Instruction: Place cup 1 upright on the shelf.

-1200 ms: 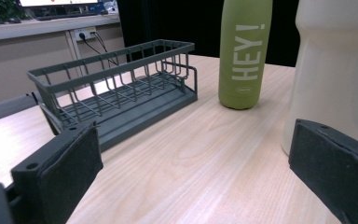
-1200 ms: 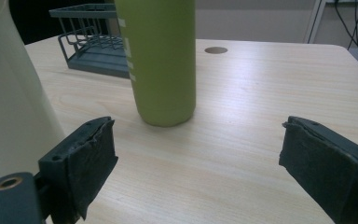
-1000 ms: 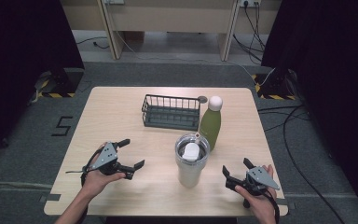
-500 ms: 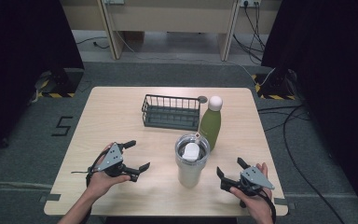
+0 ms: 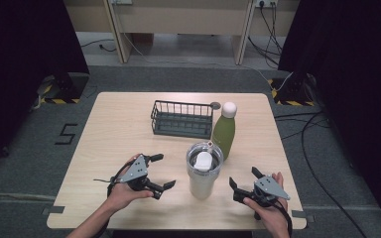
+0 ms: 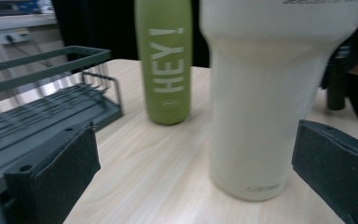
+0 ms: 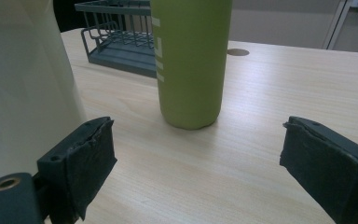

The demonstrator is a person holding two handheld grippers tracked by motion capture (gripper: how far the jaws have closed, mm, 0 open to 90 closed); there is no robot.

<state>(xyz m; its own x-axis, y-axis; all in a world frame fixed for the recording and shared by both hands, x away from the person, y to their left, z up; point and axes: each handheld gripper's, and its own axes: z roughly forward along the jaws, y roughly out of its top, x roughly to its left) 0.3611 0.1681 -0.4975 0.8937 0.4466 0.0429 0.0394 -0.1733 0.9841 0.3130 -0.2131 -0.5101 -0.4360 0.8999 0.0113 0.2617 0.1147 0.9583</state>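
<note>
Meanwhile the left gripper (image 5: 159, 172) has slid across the table (image 5: 114, 129) toward the tumbler (image 5: 204, 171) since a second ago, when it sat farther out to the left; its jaws stand wide with nothing between them. In the left gripper view the cream tumbler (image 6: 265, 107) looms just ahead between the two black pads, not yet touched, with the wire basket (image 6: 37, 107) off to one side. So my reading is that this hand is lining up to take the tumbler by its lower body.

That tumbler stands upright near the front middle of the table, lidded, and the green bottle (image 5: 223, 131) stands upright just behind it to the right, close by but seemingly apart. The basket (image 5: 182, 119) sits at the back, left of the bottle.

On the right, the right gripper (image 5: 242, 181) rests near the front edge, having edged slightly inward, and its jaws have just been opening; they now gape wide and empty. In the right gripper view the bottle (image 7: 191, 60) stands ahead between the pads and the tumbler (image 7: 23, 84) fills the left side. Both hands look poised to approach, one thing each, though neither grips yet.
</note>
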